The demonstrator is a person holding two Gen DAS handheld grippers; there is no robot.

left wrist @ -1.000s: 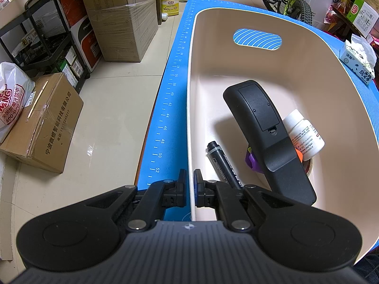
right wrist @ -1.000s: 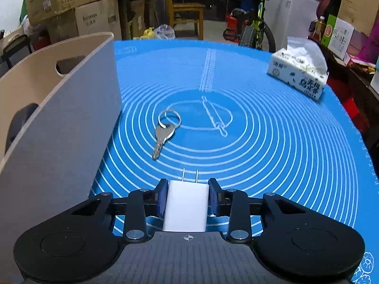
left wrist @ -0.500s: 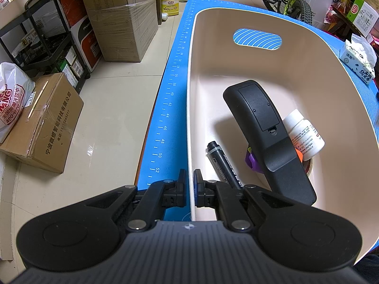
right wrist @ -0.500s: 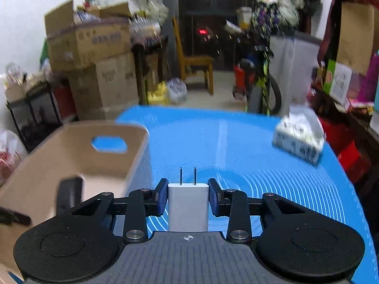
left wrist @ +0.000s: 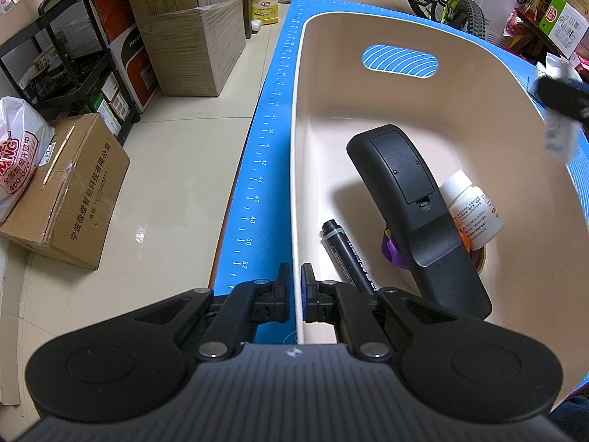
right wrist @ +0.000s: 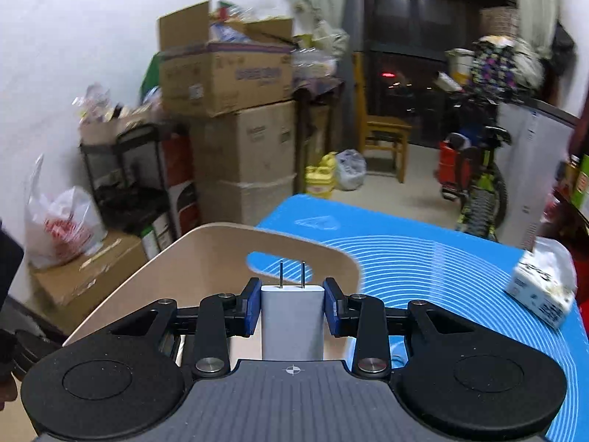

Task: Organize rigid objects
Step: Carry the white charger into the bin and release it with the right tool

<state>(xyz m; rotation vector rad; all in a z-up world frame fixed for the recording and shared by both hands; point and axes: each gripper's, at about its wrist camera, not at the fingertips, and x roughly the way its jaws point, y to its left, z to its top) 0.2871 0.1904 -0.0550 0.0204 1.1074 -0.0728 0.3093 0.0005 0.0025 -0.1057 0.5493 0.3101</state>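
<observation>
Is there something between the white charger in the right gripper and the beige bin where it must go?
Nothing visible blocks it. The right gripper holds the white charger above the beige bin, whose top is open.

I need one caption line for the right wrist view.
Right gripper holds a white charger, prongs forward, above the beige bin.

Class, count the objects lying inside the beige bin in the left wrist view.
5: black remote across the middle, marker left of it, white bottle on its right, purple and orange pieces peeking from beneath. More may be hidden.
</observation>
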